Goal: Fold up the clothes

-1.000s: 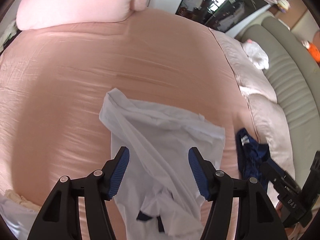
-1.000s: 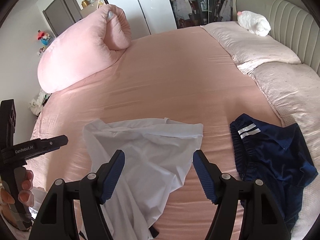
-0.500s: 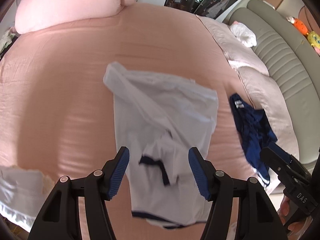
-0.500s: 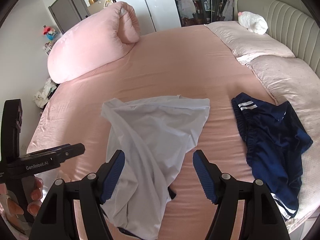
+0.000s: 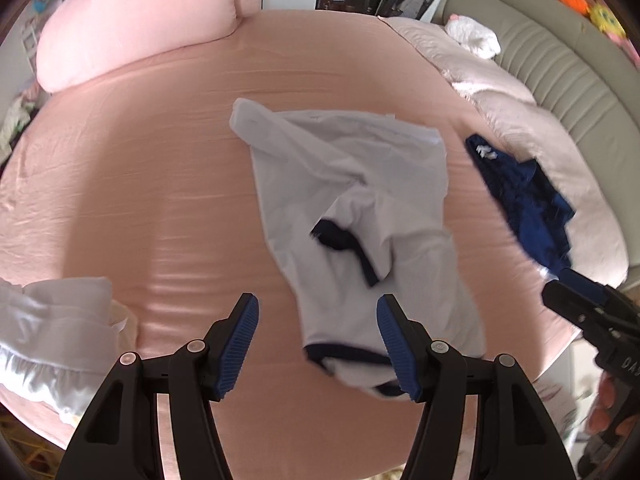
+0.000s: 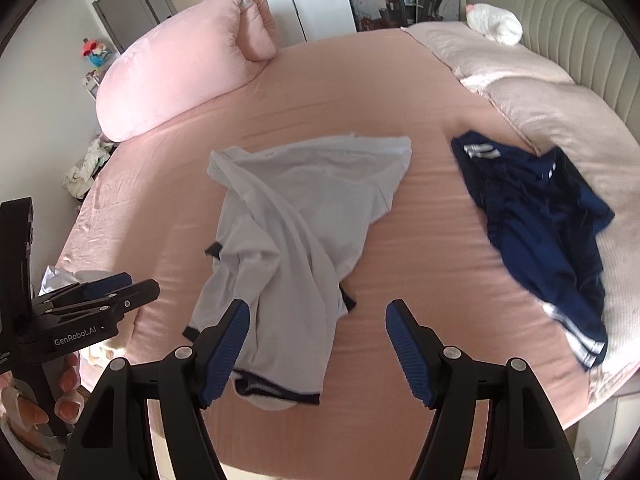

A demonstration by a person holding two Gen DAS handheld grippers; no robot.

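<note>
White shirt [image 6: 296, 232] with navy trim lies crumpled mid-bed [image 6: 420, 216], navy shorts [image 6: 536, 224] to its right. We hold our left gripper [image 5: 318, 340] and right gripper [image 6: 318, 344] released and empty above it.

Bright daylight; slight motion blur; fisheye-bent, dark corners

Bare pink sheet [image 6: 168, 184] across the left and far half of the bed, open to approach; white shirt [image 6: 296, 224] crumpled at centre, nearest hem by the near edge; clear strip of sheet between it and the navy shorts [image 6: 548, 232] on the right; large pink pillow [image 6: 188, 76] blocking the far left; pale quilt [image 6: 560, 120] and padded headboard [image 6: 560, 16] closing the right; white ruffled cloth [image 5: 52, 332] at the near-left edge.
</note>
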